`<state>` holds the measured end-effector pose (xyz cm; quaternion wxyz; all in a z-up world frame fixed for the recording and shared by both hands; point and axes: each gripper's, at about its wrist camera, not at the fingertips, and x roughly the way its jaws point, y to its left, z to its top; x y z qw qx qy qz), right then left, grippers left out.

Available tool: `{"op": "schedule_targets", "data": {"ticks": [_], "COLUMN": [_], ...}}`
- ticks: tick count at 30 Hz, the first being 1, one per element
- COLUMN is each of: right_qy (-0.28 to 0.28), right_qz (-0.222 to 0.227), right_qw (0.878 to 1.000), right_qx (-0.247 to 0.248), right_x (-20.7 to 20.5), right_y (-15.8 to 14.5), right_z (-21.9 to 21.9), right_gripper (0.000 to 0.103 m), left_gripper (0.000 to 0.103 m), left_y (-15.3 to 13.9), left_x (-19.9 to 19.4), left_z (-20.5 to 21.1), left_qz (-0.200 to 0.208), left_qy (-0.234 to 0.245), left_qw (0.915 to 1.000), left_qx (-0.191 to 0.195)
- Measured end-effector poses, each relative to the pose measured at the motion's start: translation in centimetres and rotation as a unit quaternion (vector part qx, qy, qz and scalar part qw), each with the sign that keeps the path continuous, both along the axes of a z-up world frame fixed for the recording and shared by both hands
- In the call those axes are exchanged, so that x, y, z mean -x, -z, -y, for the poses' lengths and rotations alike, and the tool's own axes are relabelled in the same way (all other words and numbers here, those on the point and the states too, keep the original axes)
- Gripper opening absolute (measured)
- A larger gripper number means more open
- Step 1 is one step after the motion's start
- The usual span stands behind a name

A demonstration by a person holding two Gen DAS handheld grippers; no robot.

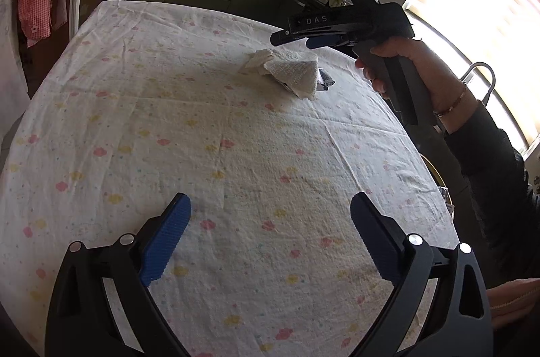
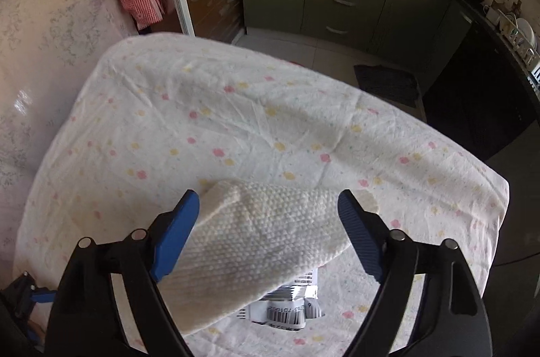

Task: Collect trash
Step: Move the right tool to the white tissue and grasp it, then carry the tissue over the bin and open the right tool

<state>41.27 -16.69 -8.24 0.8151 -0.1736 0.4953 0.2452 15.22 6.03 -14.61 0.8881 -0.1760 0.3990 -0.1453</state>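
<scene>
Right gripper (image 2: 268, 215): fingers spread wide, gripping nothing.
Paper towel (image 2: 256, 245): lies on the table (image 2: 236, 127) between those fingers, over a wrapper (image 2: 287, 313).
Left gripper (image 1: 270, 222): fingers released, well apart from the towel.

Daylight glares through the slatted bright window blind (image 1: 472, 19), overexposed; nearby cabinets stay dim, and fisheye curvature darkens the corners.

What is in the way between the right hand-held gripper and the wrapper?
The paper towel lies over most of the wrapper, right under the open right hand-held gripper. Only the wrapper's barcode end shows.
</scene>
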Motion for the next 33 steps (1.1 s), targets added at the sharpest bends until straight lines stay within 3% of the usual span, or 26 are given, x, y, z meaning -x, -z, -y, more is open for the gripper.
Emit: {"op": "schedule_targets", "data": {"ticks": [9,11,12,13,14,15,20,33], "right_qy": [-0.004,-0.003,-0.005,-0.009,-0.013,-0.011,-0.017,-0.039], "right_qz": [-0.054,-0.063,-0.065,-0.066,-0.072,-0.071,-0.05,0.013], "right_qw": [0.998,0.998,0.998,0.998,0.997,0.997,0.998,0.989], "right_qx": [0.043,0.03,0.026,0.024,0.016,0.015,-0.018,-0.141], "right_x": [-0.7,-0.8,-0.7,-0.4,-0.3,0.1,1.4,7.1], "right_y": [2.9,2.9,2.8,2.6,2.4,2.2,0.0,-11.7], "right_z": [-0.8,-0.7,-0.7,-0.9,-1.1,-1.3,-1.7,3.6], "right_gripper": [0.076,0.064,0.049,0.023,0.008,0.005,0.004,0.004], "left_gripper": [0.095,0.095,0.095,0.095,0.095,0.095,0.095,0.096], "left_y": [0.0,0.0,0.0,0.0,0.0,0.0,0.0,0.1], "left_x": [-0.1,-0.1,-0.1,-0.1,-0.1,-0.2,-0.2,-0.3], "left_z": [0.0,-0.1,-0.1,-0.1,0.0,0.0,-0.1,-0.1], "left_qz": [0.0,-0.001,-0.001,-0.001,-0.001,-0.001,0.0,-0.001], "left_qy": [0.002,0.002,0.002,0.002,0.002,0.002,0.002,0.004], "left_qw": [1.0,1.0,1.0,1.0,1.0,1.0,1.0,1.0], "left_qx": [0.0,-0.001,-0.001,-0.001,-0.001,-0.002,0.002,-0.001]}}
